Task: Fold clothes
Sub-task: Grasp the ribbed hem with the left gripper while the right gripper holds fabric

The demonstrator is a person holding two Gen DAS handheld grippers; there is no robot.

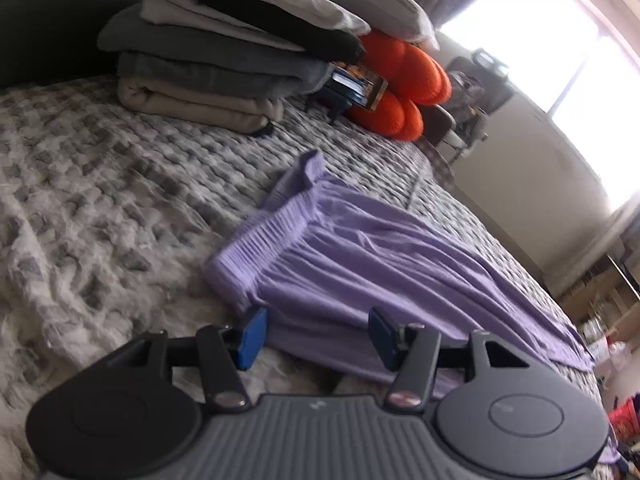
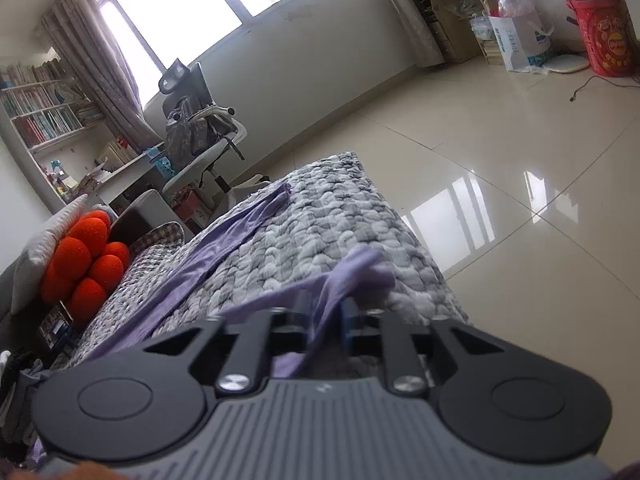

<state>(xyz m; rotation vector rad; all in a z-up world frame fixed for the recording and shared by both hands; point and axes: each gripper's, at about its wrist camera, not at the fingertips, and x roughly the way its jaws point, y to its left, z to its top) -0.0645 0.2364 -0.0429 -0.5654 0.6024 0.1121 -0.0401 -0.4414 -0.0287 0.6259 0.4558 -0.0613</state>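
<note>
Left wrist view: a lilac garment (image 1: 360, 256) of thin, soft fabric lies flat on a bed quilt (image 1: 100, 200) of puffy grey-and-white checks. Its gathered, ribbed waistband (image 1: 264, 244) sits near the bed's middle; the long body runs from there toward the far bed edge on the right, in loose lengthwise folds. The left gripper (image 1: 318, 334) hangs just over the garment's near edge, its blue pads (image 1: 252, 336) standing wide apart and gripping nothing. Behind lie a stack of folded clothes (image 1: 208, 68) in grey, beige and black, and a lumpy orange cushion (image 1: 400, 80).

Right wrist view: two narrow lilac ends stretch along the quilt (image 2: 320, 232) toward the foot of the bed, one (image 2: 236, 240) lying flat, the other (image 2: 352, 276) bunched and blurred. The right gripper (image 2: 326, 318) has its jaws partly parted; the bunched end passes between them, and I cannot tell whether the pads press it. Glossy floor tiles (image 2: 500, 160) lie beyond.
</note>
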